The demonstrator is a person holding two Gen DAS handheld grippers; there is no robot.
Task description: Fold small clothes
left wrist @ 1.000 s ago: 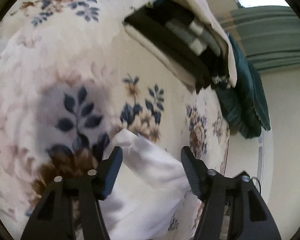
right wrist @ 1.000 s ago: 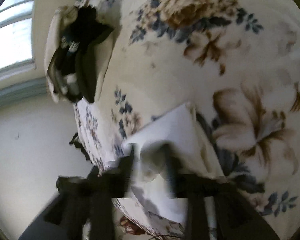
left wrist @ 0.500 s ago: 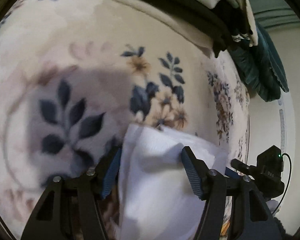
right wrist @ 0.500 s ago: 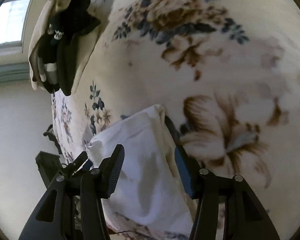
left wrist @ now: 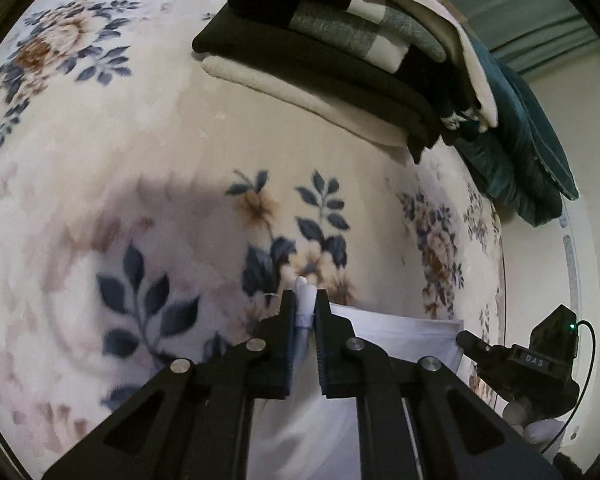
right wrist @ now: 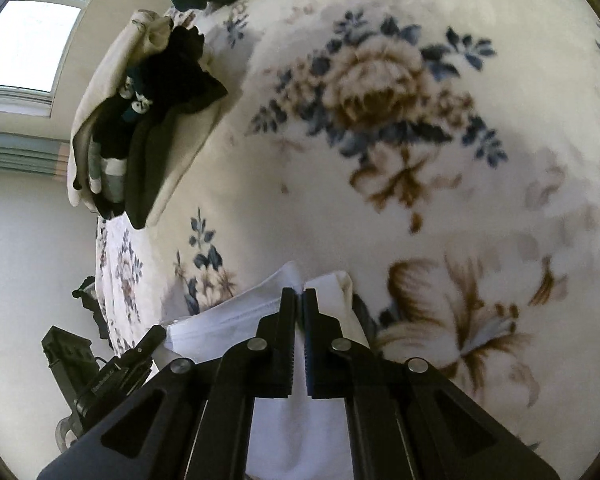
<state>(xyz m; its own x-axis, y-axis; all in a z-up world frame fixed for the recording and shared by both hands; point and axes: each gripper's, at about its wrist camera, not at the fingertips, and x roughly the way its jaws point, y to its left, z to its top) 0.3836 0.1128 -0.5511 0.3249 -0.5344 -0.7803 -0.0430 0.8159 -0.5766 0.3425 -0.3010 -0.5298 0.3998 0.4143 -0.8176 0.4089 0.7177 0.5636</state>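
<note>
White cloth (left wrist: 392,330) near the bed's (left wrist: 140,160) edge: my left claw (left wrist: 305,312) and right claw (right wrist: 299,308) are pinching its corners for folding.

a cream blanket (left wrist: 148,152) printed with blue and brown flowers covers the bed that fills most of both views, and its edge drops off toward a plain pale wall (right wrist: 24,248). a bright window (right wrist: 28,40) with a white frame sits above that wall, with grey-green pleated curtains (left wrist: 532,12) hanging near it. a dark teal cushion (left wrist: 524,152) lies at the bed's edge.
</note>
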